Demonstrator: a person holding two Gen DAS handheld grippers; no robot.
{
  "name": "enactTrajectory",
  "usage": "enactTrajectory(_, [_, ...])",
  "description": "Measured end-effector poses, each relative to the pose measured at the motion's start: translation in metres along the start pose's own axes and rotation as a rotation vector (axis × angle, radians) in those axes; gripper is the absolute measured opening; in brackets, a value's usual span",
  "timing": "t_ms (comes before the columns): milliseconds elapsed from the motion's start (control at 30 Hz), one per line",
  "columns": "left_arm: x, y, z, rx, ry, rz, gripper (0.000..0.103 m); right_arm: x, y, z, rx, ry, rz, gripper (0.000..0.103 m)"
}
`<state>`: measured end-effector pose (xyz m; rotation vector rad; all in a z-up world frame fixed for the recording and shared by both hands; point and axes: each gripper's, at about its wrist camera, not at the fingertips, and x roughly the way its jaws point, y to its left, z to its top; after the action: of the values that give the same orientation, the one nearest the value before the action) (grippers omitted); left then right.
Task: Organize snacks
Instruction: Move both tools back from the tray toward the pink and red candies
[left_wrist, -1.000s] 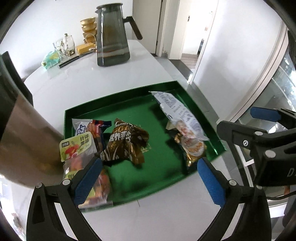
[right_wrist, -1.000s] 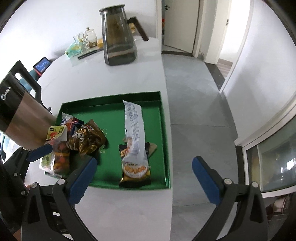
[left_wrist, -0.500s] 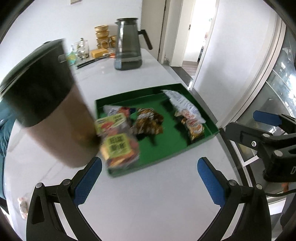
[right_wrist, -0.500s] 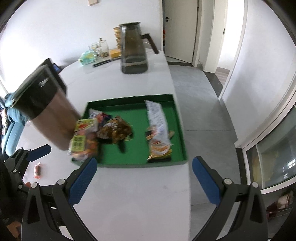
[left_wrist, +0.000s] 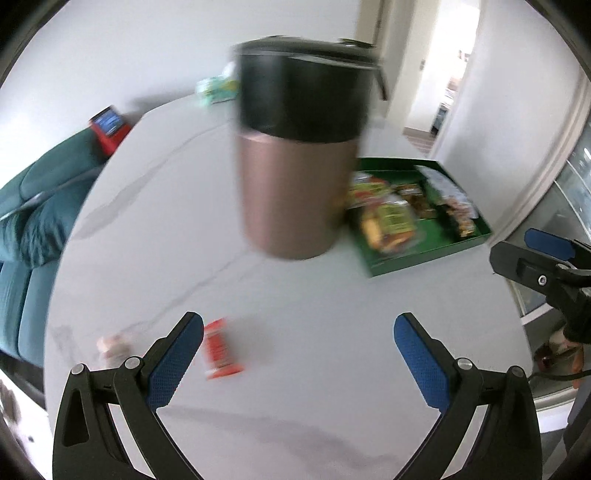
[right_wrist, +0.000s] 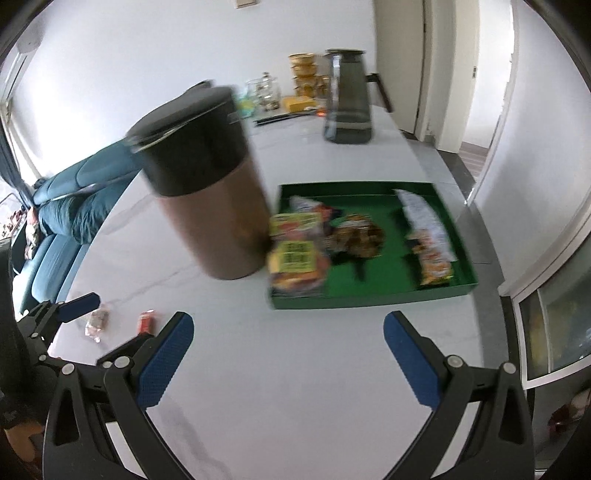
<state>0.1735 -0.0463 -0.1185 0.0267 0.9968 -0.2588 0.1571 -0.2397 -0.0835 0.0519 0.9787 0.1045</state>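
A green tray (right_wrist: 369, 297) on the white table holds several snack packets: a yellow-labelled bag (right_wrist: 295, 262), a brown bag (right_wrist: 358, 236) and a long white packet (right_wrist: 424, 225). The tray also shows in the left wrist view (left_wrist: 432, 254). A small red snack (left_wrist: 219, 349) and a pale wrapped snack (left_wrist: 112, 345) lie loose on the table near my left gripper (left_wrist: 299, 354), which is open and empty. They also show in the right wrist view, the red snack (right_wrist: 146, 320) and the pale snack (right_wrist: 96, 320). My right gripper (right_wrist: 288, 354) is open and empty, short of the tray.
A tall copper tumbler with a black lid (left_wrist: 299, 162) stands left of the tray, also in the right wrist view (right_wrist: 210, 199). A dark glass pitcher (right_wrist: 347, 99), gold bowls and jars stand at the far end. A teal sofa (left_wrist: 29, 206) lies beyond the left edge.
Both grippers have pulled back from the tray and swung left. The tumbler now fills the middle of the left view and the loose snacks have come into sight.
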Motion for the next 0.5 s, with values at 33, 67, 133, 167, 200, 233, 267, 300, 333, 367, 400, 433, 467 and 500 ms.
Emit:
enactTrajectory(33, [-0.002,0.012,-0.004,-0.008,0.003,0.009,0.101,0.004,0.011,-0.001,-0.001,0.004,0.005,0.103])
enactTrajectory(67, [-0.004,0.028,-0.009,-0.021,0.006,0.021,0.101,0.007,0.021,-0.002,-0.002,0.007,0.009,0.103])
enactTrajectory(133, [-0.007,0.052,-0.015,-0.044,0.011,0.031,0.101,0.015,0.042,-0.004,-0.009,0.016,0.019,0.103])
enactTrajectory(167, [-0.008,0.064,-0.018,-0.056,0.013,0.033,0.101,0.018,0.054,-0.005,-0.013,0.018,0.021,0.103])
enactTrajectory(200, [-0.009,0.077,-0.022,-0.067,0.016,0.035,0.101,0.02,0.06,-0.005,-0.014,0.017,0.021,0.103])
enactTrajectory(233, [-0.01,0.086,-0.024,-0.074,0.017,0.039,0.101,0.023,0.07,-0.006,-0.016,0.016,0.019,0.103])
enactTrajectory(267, [-0.01,0.097,-0.027,-0.082,0.017,0.043,0.101,0.025,0.078,-0.006,-0.019,0.016,0.018,0.103])
enactTrajectory(300, [-0.008,0.103,-0.028,-0.087,0.02,0.044,0.101,0.028,0.086,-0.007,-0.023,0.018,0.019,0.103])
enactTrajectory(333, [-0.008,0.112,-0.03,-0.095,0.022,0.042,0.101,0.032,0.096,-0.008,-0.028,0.023,0.019,0.103])
enactTrajectory(367, [-0.007,0.118,-0.032,-0.101,0.024,0.04,0.101,0.036,0.102,-0.008,-0.032,0.026,0.018,0.103])
enactTrajectory(400, [-0.005,0.127,-0.034,-0.106,0.026,0.039,0.101,0.039,0.108,-0.009,-0.035,0.03,0.016,0.103])
enactTrajectory(433, [-0.004,0.132,-0.036,-0.107,0.026,0.039,0.101,0.042,0.115,-0.01,-0.039,0.033,0.013,0.103])
enactTrajectory(467, [-0.002,0.14,-0.038,-0.111,0.028,0.039,0.101,0.045,0.122,-0.012,-0.041,0.035,0.011,0.103])
enactTrajectory(500, [0.0,0.144,-0.039,-0.113,0.031,0.038,0.101,0.048,0.127,-0.013,-0.041,0.037,0.008,0.103])
